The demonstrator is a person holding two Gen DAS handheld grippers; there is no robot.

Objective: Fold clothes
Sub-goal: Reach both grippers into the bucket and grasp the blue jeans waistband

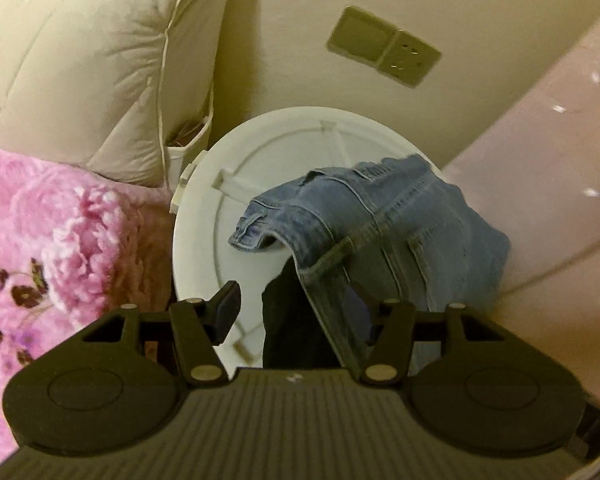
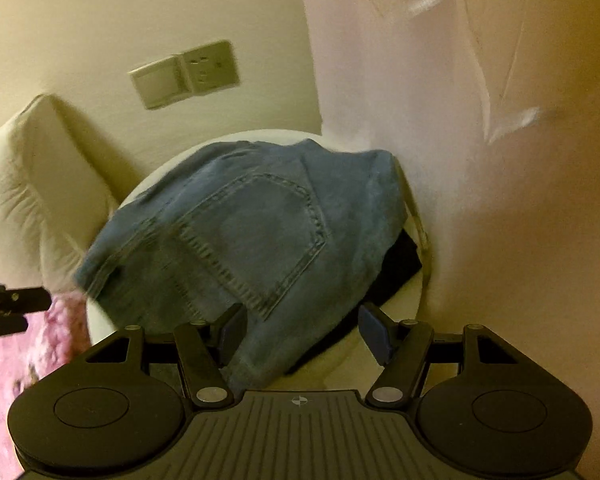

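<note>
A pair of blue jeans [image 1: 384, 224] lies crumpled on a white round plastic top [image 1: 204, 248], waistband towards the left. Under it sits a dark garment [image 1: 288, 328]. My left gripper [image 1: 296, 312] is open just in front of the jeans. A denim edge hangs between its fingers and hides the right fingertip. In the right wrist view the jeans [image 2: 252, 232] show a back pocket and cover most of the round top [image 2: 100, 320], with the dark garment [image 2: 400, 268] peeking out on the right. My right gripper [image 2: 304, 332] is open, with denim lying between its fingers.
A cream pillow [image 1: 80, 60] and a pink floral blanket [image 1: 40, 240] lie to the left. A wall socket plate [image 1: 384, 52] is behind the round top. A glossy pale pink surface [image 1: 540, 160] rises on the right. The left gripper's tip [image 2: 4, 304] shows at the left edge.
</note>
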